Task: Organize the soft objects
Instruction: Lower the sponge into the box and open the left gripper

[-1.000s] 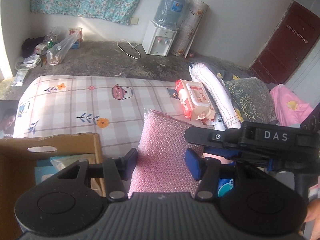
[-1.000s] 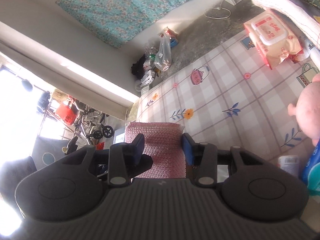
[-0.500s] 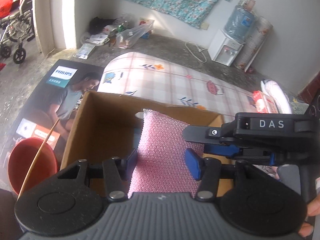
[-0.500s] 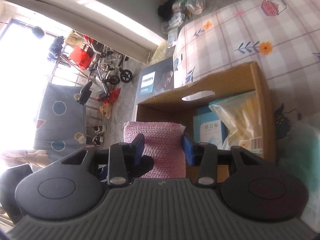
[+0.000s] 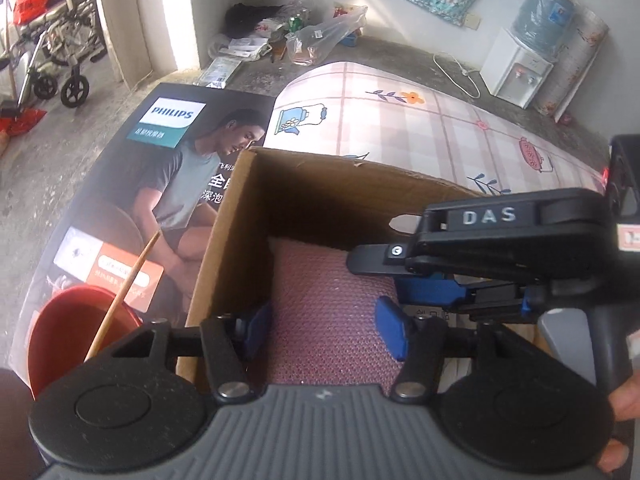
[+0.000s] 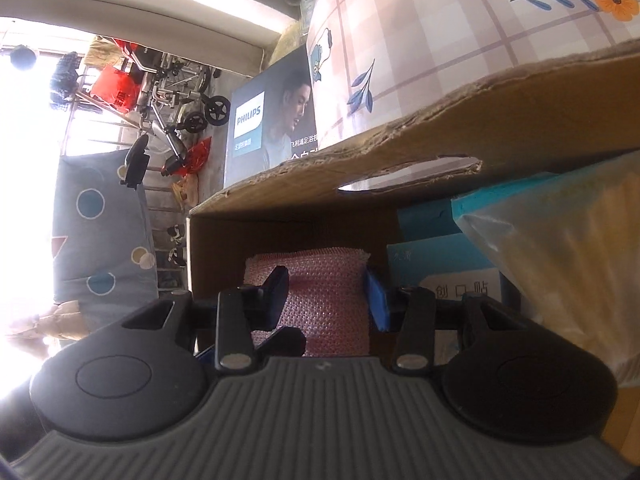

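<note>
Placement of pink pad into carton

Pink textured pad (image 5: 324, 320) sits low inside the cardboard box (image 5: 224, 248), against its near-left wall. Left gripper (image 5: 324, 330) jaws have just been opening, the pad between them. Right gripper (image 6: 326, 298) clamps the pad. Next: release, withdraw upward.

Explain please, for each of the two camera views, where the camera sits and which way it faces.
Left wrist: sits on the left gripper, looks steeply down into the cardboard box; right gripper and fingers of a hand show.
Right wrist: sits on the right gripper, faces across the cardboard box; no body part shows.
Shared: pink mesh cloth, poster.
</note>
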`<state>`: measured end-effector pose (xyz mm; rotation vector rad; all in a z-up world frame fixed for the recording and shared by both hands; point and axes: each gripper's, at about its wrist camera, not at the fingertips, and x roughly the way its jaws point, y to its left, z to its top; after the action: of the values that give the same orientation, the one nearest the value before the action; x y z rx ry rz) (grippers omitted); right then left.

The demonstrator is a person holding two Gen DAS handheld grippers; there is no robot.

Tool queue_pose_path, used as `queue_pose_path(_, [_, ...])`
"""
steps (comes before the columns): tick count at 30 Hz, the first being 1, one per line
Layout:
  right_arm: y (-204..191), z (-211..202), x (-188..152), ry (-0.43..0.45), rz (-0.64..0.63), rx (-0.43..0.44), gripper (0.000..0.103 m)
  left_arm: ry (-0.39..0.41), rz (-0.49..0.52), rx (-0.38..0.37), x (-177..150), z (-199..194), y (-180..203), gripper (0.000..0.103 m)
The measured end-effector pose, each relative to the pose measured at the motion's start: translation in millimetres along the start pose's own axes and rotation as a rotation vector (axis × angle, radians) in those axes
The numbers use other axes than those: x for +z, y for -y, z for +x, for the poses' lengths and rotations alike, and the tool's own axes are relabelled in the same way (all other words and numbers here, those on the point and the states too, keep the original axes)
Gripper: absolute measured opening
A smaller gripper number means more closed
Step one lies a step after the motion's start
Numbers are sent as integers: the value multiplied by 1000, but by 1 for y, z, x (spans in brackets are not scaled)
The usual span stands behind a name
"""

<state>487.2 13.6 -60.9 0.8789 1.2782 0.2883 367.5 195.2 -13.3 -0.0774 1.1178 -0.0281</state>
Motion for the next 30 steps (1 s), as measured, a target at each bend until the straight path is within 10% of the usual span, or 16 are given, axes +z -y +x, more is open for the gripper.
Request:
queue_pose_path(14, [-6, -47, -9, 92, -74, 24, 42, 68, 49, 17, -9, -39, 17, 75])
queue_pose_path(30, [59, -274, -139, 408, -165, 243, 47, 281, 238, -211, -86, -152, 121, 84])
